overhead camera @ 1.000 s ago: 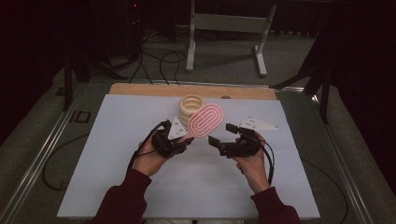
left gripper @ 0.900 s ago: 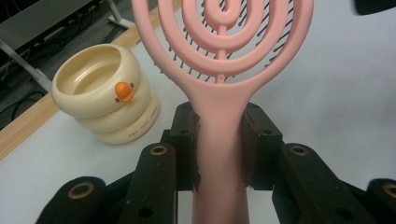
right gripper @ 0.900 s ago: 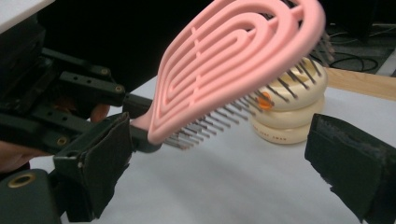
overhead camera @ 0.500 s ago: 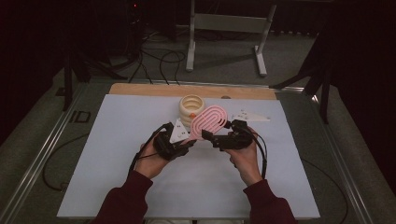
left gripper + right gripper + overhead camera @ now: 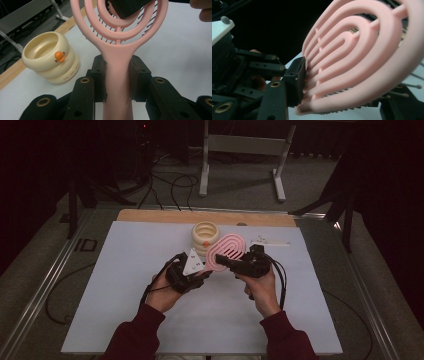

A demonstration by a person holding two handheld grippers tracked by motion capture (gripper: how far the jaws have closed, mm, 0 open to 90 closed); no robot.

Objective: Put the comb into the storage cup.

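Observation:
A pink hairbrush point(image 5: 227, 249) with a looped open head is held up over the white mat. My left gripper point(image 5: 204, 272) is shut on its handle point(image 5: 117, 82), one pad on each side. My right gripper point(image 5: 223, 261) comes from the right and has just been closing its jaws on the brush head point(image 5: 362, 62). One pad point(image 5: 298, 78) presses the smooth back of the rings, and the other sits at the bristle side. In the left gripper view, a black pad point(image 5: 127, 7) of the right gripper lies over the inner rings.
A cream ring-stacked pot with an orange duck beak point(image 5: 205, 236) point(image 5: 50, 60) stands just behind the brush. A white flat piece point(image 5: 270, 241) lies at the back right of the mat point(image 5: 125, 285). A wooden strip point(image 5: 160, 216) runs along the far edge.
The right gripper has moved left to the brush head and its jaws have come together on it. The left gripper has kept its hold on the handle in place.

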